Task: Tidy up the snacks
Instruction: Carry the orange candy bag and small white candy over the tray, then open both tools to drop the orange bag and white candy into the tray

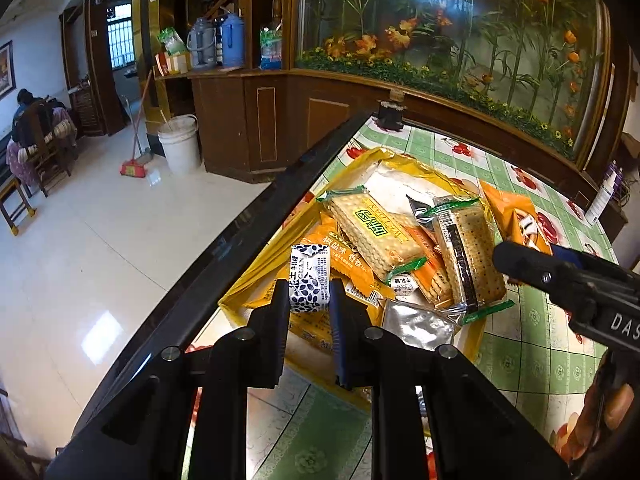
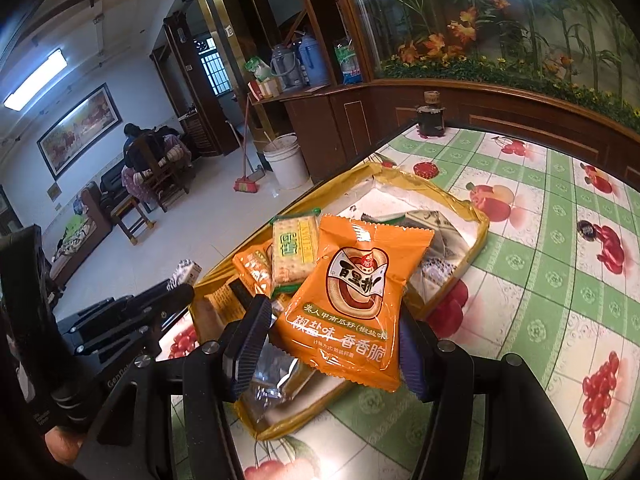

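Black left claw (image 1: 309,300), silver screws, ribbed dark-blue pads (image 2: 249,346), white lettering

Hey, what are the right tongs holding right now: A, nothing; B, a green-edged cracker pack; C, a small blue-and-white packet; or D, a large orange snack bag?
D: in the right wrist view the right tongs are clamped on the large orange snack bag; the small blue-and-white packet sits in the left tongs.

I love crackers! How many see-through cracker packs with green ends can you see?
2. One cracker pack lies label-up atop the pile in the yellow tray; another cracker pack lies beside it, barcode up. More may hide underneath.
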Tool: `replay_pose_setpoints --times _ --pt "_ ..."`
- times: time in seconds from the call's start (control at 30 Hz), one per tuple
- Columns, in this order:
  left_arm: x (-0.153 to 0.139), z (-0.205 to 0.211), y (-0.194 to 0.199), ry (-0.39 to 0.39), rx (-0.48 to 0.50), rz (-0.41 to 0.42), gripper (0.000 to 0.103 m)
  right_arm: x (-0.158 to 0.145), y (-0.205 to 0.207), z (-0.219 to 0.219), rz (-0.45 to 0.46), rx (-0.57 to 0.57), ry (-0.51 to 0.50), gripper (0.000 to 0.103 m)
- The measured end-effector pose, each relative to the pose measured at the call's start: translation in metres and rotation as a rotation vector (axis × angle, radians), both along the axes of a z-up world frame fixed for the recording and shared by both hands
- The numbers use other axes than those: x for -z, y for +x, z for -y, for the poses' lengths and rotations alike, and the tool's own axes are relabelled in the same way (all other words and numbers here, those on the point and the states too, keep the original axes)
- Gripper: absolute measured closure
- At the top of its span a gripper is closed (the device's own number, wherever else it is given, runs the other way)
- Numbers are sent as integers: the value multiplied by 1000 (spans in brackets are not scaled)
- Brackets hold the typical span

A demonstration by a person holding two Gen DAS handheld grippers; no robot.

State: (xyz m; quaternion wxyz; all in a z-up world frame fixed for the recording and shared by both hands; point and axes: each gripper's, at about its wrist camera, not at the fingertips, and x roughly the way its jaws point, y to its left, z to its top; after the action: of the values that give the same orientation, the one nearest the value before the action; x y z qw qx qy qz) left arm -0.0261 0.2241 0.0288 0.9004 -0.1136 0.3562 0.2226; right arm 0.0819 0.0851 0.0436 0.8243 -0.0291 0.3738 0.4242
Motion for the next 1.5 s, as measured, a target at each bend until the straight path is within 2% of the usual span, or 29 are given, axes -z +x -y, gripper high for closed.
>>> replay_pose_setpoints --times 0.1,0.17,0.5,0.73,1.0,1.5 --pt "1 -8 12 -68 27 -13 86 -1 12 -11 1 -2 -10 43" --pt "-1 -10 19 -86 37 -14 86 -2 18 -19 5 -7 -18 43" --pt "0 5 50 -55 86 -27 86 -2 67 -62 6 0 -55 43" --pt "9 6 66 -53 97 -41 86 9 87 -71 -7 11 -74 43" --pt "14 16 72 19 106 -26 86 24 96 -76 -26 9 -88 43" --pt "18 16 85 38 96 -34 86 34 98 -87 -34 -13 -115 40"
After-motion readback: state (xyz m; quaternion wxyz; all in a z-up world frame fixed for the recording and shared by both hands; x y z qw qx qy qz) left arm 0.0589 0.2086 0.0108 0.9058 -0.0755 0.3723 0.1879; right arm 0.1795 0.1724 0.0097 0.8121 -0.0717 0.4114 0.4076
